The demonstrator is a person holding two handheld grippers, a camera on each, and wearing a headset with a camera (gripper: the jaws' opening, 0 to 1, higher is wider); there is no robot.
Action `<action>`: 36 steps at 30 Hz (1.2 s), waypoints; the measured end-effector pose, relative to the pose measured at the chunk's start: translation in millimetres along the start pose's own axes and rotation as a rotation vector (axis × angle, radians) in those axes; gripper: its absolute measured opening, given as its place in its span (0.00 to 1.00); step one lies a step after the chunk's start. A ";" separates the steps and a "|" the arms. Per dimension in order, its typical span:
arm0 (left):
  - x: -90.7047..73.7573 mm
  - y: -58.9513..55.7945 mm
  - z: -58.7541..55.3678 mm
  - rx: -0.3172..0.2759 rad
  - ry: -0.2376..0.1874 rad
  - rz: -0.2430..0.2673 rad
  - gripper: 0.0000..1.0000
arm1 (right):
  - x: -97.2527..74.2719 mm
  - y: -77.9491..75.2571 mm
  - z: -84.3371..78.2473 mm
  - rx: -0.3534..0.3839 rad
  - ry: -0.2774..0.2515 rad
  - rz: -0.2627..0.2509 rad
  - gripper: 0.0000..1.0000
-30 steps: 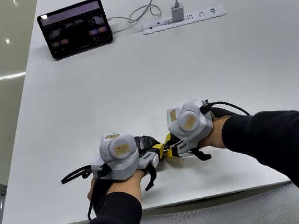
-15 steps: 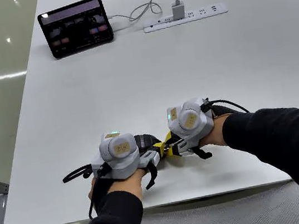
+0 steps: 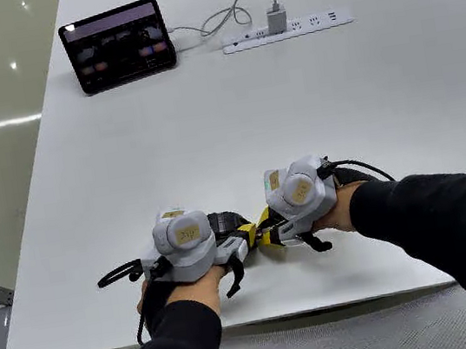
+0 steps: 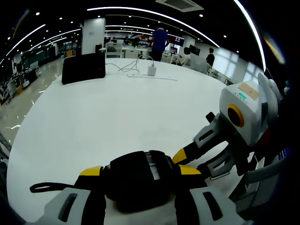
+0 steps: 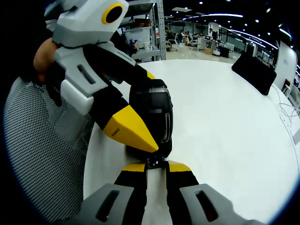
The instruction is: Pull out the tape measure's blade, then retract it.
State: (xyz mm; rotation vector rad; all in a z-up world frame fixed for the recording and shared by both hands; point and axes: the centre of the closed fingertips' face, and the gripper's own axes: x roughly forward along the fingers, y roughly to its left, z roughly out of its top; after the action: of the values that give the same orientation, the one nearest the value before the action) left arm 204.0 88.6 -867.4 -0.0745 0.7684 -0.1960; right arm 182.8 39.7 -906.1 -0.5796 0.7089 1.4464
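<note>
Two grips, lower centre of head view — left gripper (image 4: 140,172) clamped on tape (image 5: 151,110), right gripper (image 5: 156,168) pinched shut on blade tip (image 5: 156,162); table (image 3: 208,125) beneath.

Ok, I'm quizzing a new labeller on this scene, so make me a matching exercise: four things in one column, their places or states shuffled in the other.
1 tape measure
2 tablet
3 power strip
4 right gripper

A far left, screen lit
B gripped by the left gripper
C far edge, charger plugged in
D jaws pinched together at the tape measure

Pairs: 1-B, 2-A, 3-C, 4-D
</note>
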 end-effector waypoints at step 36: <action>1.2 -1.4 0.4 0.019 -0.017 -0.006 0.58 | -16.8 -11.9 0.0 -0.006 -0.006 -0.053 0.37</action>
State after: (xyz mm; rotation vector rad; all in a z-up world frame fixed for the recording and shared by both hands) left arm 204.9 86.9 -867.7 -0.0607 0.7498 -0.2083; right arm 194.8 27.7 -894.5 -0.5946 0.6795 1.4010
